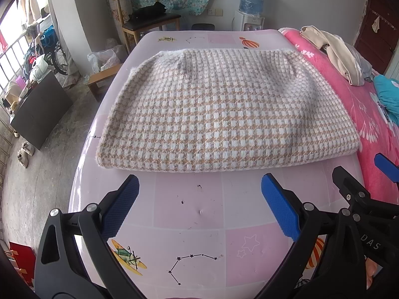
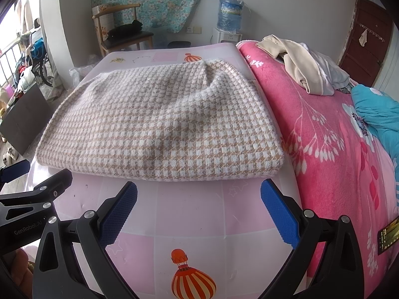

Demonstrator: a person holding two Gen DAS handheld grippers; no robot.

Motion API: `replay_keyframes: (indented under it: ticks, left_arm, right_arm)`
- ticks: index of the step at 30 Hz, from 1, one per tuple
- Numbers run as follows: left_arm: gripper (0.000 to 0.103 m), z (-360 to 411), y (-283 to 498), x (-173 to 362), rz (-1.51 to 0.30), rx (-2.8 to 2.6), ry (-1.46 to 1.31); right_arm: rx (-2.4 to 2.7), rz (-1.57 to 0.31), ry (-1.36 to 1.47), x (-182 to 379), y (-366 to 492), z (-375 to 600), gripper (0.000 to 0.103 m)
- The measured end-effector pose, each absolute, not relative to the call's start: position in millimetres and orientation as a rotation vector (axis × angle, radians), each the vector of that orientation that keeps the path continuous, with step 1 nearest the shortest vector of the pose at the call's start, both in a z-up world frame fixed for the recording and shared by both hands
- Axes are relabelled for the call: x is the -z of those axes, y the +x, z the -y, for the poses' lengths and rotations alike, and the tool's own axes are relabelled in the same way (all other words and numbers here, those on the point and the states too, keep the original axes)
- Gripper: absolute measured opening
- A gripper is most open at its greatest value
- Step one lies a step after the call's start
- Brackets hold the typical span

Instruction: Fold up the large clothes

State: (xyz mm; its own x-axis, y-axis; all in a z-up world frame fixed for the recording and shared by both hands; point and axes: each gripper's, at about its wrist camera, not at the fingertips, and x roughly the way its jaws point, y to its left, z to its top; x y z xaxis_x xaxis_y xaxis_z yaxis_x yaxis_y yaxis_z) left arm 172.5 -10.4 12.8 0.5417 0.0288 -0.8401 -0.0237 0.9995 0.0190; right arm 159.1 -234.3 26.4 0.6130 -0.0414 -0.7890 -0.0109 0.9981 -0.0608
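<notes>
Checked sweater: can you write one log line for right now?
sweater: folded flat on pink table | left claw: open, empty | right claw: open, empty

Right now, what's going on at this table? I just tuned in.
A person holds two grippers over the pink patterned table. The checked garment lies folded into a flat rectangle on it, thick folded edge nearest the grippers. The left gripper and the right gripper are both open, short of that edge, touching nothing. More clothes, a beige heap, wait on the pink blanket to the right.
</notes>
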Motion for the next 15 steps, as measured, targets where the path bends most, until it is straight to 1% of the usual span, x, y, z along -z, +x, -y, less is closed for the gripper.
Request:
replay_keyframes:
  ticks: [15]
  left_arm:
    - [0.095, 10.9, 172.6, -13.1, -0.999, -0.034, 0.005]
  right_arm:
    - [0.018, -0.913, -0.065, -26.7, 159.6, 232.6, 0.097]
